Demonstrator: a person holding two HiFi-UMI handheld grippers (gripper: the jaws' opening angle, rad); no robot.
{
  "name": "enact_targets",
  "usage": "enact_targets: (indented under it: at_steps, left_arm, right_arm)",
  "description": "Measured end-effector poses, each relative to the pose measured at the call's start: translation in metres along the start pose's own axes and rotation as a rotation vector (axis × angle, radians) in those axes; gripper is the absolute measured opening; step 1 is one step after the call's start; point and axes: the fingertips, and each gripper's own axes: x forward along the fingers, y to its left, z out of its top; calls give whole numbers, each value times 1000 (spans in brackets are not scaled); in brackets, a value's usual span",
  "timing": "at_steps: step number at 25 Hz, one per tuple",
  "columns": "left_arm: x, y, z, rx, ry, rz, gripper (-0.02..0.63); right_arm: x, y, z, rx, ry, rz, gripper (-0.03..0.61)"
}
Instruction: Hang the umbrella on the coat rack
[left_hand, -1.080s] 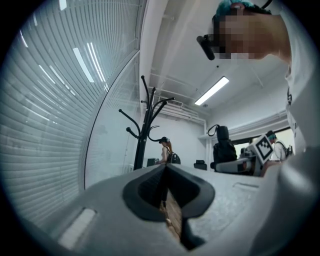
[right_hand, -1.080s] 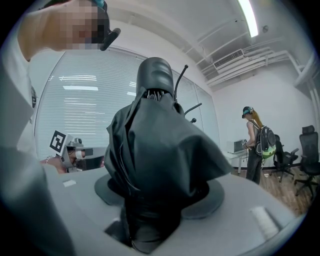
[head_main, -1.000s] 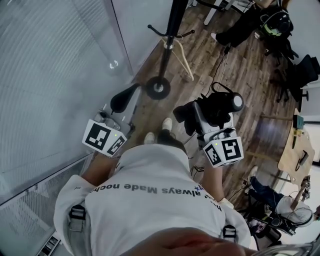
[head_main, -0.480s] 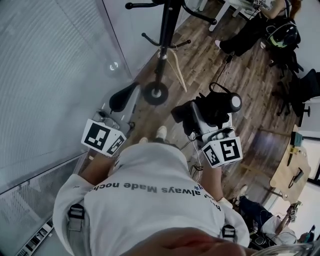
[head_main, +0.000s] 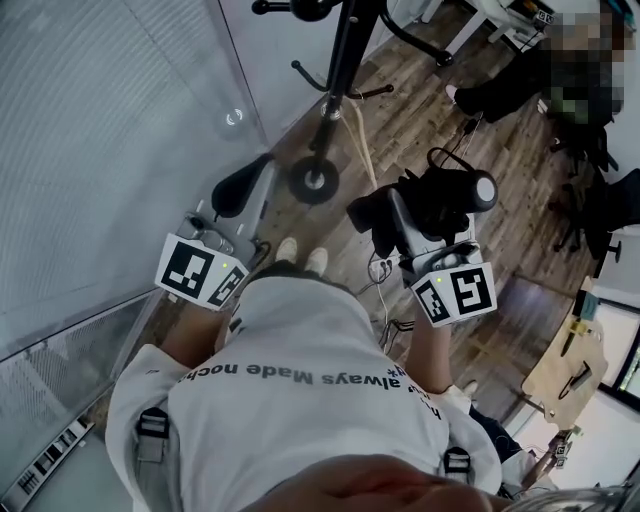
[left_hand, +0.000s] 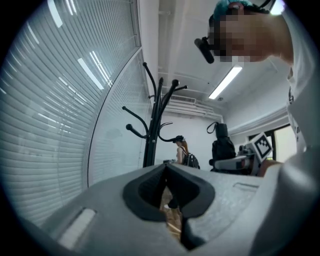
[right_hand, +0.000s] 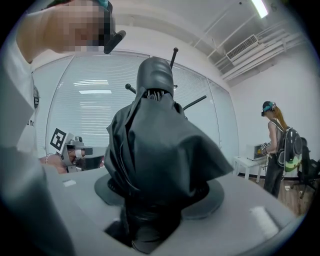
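The black coat rack (head_main: 340, 60) stands ahead of me, its round base (head_main: 315, 180) on the wood floor. In the left gripper view the coat rack (left_hand: 152, 130) rises with curved hooks. A folded black umbrella (head_main: 445, 200) lies level in my right gripper (head_main: 405, 225), which is shut on it. In the right gripper view the umbrella (right_hand: 155, 150) fills the middle, bunched fabric between the jaws of the right gripper (right_hand: 152, 210), with rack hooks (right_hand: 194, 103) behind it. My left gripper (head_main: 240, 195) is shut and holds nothing, left of the rack's base. The left gripper (left_hand: 166, 172) shows its dark pads together.
A glass wall with blinds (head_main: 110, 140) runs along the left. A wooden hanger (head_main: 358, 125) dangles from the rack. A seated person (head_main: 520, 80) and chairs are at the back right, a standing person (right_hand: 274, 145) by a white table. A cable (head_main: 378, 270) lies at my feet.
Both grippers have moved forward with me toward the rack, the right one a little to the right. The rack's upper hooks now show at the top edge. The umbrella stays held.
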Motion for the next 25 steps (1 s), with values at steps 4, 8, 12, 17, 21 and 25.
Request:
enact_targets:
  at_steps: [4, 8, 12, 17, 21, 25]
  left_arm:
    - [10, 15, 0, -1, 8, -10, 3]
    - [20, 19, 11, 13, 2, -21, 3]
    - [24, 23, 16, 12, -3, -28, 3]
    - [30, 32, 12, 0, 6, -36, 3]
    - [36, 36, 14, -2, 0, -36, 3]
    - [43, 35, 15, -2, -1, -37, 3]
  right_arm:
    - [21, -7, 6, 7, 1, 7, 259]
    - [32, -16, 13, 25, 1, 20, 258]
    - [43, -24, 16, 40, 3, 35, 258]
    - [59, -36, 20, 34, 6, 35, 258]
    - [68, -46, 21, 32, 12, 32, 258]
    - [74, -57, 24, 35, 25, 25, 259]
